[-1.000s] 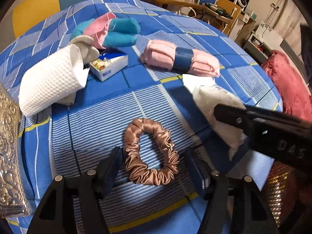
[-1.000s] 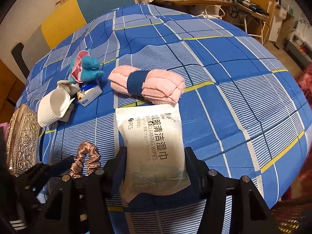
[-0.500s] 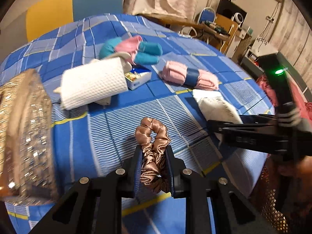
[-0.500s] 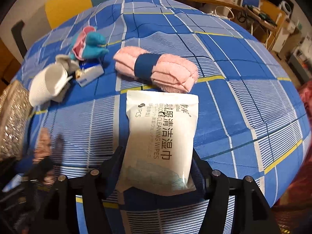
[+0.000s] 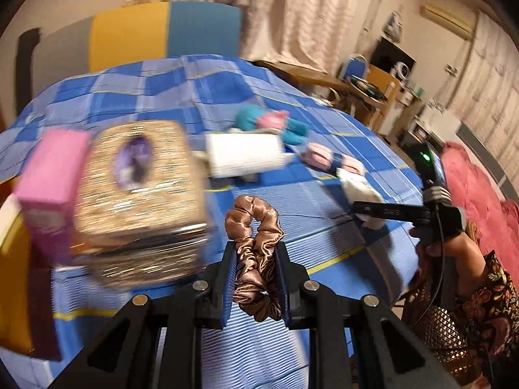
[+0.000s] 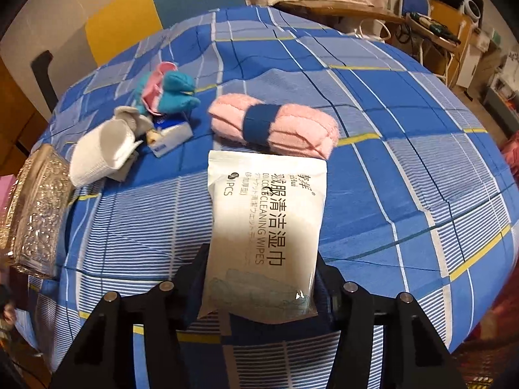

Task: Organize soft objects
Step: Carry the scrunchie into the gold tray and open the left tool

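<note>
The left gripper, clamped on the bronze satin scrunchie, carries it above the blue checked tablecloth beside the ornate gold tissue box, apparently needing a drop-off spot, while the right gripper has been closing around the white wet-wipes pouch, contact unclear.

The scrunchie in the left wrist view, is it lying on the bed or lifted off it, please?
Lifted. The scrunchie is pinched upright between the left gripper's jaws, its loop standing clear above the blue checked cover.
</note>
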Available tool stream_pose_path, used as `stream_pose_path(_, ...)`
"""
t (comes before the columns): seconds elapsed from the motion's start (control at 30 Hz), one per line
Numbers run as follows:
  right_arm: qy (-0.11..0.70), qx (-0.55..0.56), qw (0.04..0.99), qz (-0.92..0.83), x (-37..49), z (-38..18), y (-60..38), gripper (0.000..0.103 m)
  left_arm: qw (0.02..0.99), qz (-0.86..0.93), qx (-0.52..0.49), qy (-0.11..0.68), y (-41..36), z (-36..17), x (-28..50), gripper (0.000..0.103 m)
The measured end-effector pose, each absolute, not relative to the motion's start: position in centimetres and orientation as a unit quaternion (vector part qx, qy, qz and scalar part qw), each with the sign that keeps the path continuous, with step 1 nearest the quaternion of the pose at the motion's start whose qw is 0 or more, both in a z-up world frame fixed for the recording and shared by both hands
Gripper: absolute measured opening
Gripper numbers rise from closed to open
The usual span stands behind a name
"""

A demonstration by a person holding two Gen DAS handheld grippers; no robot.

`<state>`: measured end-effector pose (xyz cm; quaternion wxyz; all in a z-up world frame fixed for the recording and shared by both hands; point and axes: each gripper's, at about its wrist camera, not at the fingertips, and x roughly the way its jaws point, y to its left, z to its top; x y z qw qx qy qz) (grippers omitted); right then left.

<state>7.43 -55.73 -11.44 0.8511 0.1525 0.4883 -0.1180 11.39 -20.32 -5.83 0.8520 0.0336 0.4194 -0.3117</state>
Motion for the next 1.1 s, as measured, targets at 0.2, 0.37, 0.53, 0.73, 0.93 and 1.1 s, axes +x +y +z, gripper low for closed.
stream_pose_path(0.2, 0.465, 0.136, 0.867, -0.111, 6.8, -10.6, -54.0, 0.057, 0.874, -0.248, -0.007, 0.418, -12.2, -5.0, 13.3, 0.021)
stream_pose_path(0.37, 0.452, 0.142, 0.874, -0.109, 5.8, -10.3, -52.8, 0.057, 0.889, -0.179, -0.030, 0.422, -5.0, -5.1, 15.9, 0.021)
stream_pose_path(0.53, 0.438, 0.150, 0.880, -0.110, 4.8, -9.8, -51.3, 0.057, 0.887, -0.115, -0.046, 0.444, 1.9, -6.6, 19.2, 0.021)
stream_pose_path(0.73, 0.422, 0.173, 0.884, -0.100, 4.0, -8.4, -48.8, 0.057, 0.879, -0.044, -0.056, 0.472, 8.8, -9.0, 22.8, 0.021)
stream_pose_path(0.93, 0.395, 0.189, 0.894, -0.091, 3.6, -5.6, -45.9, 0.057, 0.867, -0.005, -0.048, 0.496, 12.4, -11.5, 25.8, 0.022)
stream_pose_path(1.1, 0.383, 0.180, 0.904, -0.069, 3.2, -3.3, -42.6, 0.057, 0.861, 0.022, -0.039, 0.507, 14.2, -13.0, 27.8, 0.034)
